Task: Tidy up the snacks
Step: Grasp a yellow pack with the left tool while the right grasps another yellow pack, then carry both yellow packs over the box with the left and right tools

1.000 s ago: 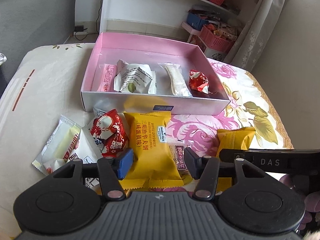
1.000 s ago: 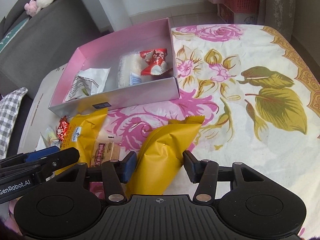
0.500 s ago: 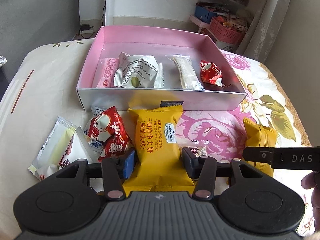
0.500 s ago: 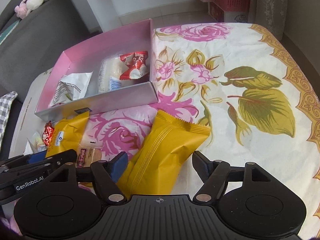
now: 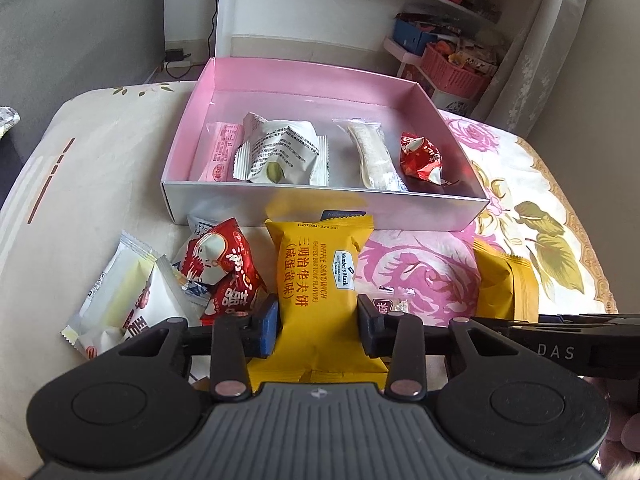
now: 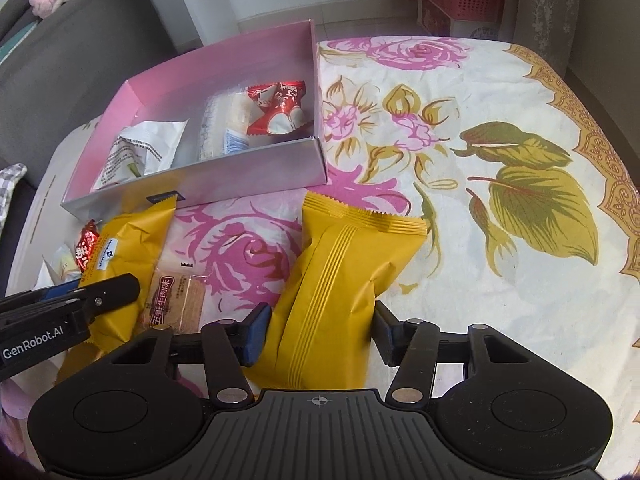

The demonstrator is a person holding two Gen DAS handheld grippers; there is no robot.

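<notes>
Since a second ago, the left tool is clamped on the waffle packet; the right tool is closed on the plain yellow packet, the pink box at eleven o'clock being next.

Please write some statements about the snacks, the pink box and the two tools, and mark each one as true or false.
1. The left tool has its fingers on both sides of the printed yellow waffle pack. True.
2. The pink box holds no snacks. False: it holds four, among them a red candy at its right end.
3. The right tool has a plain yellow pack between its fingers. True.
4. Both yellow packs already lie inside the box. False: both lie on the cloth in front of it.
5. A small brown biscuit pack lies between the two yellow packs. True.
</notes>
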